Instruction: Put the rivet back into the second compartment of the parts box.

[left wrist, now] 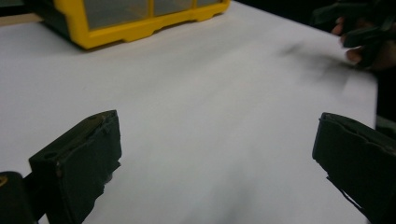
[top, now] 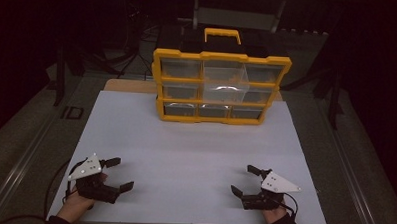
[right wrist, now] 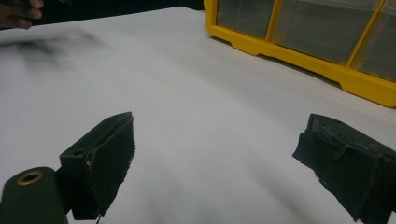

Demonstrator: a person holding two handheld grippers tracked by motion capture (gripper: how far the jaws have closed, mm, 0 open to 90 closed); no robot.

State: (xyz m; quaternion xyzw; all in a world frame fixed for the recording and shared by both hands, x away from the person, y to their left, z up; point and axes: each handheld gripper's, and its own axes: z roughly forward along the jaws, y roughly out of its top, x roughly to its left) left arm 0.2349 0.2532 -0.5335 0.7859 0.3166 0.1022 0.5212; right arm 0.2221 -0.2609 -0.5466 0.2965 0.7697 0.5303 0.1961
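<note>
Black claws (top: 118,173) (top: 244,179) wide apart, empty

Looks like a lab or workshop: dark room, white worktop (top: 185,156) under a fixed camera, yellow parts organizer (top: 220,87) with clear drawers, tripod legs (top: 133,54) and cables behind.

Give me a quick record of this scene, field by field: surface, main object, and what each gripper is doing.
surface: white rectangular board
main object: yellow plastic organiser case with clear drawers, upright at the board's far edge, black handle on top
left gripper: open, near corner, holding nothing
right gripper: open, near corner, holding nothing
contact: both apart from the case
</note>
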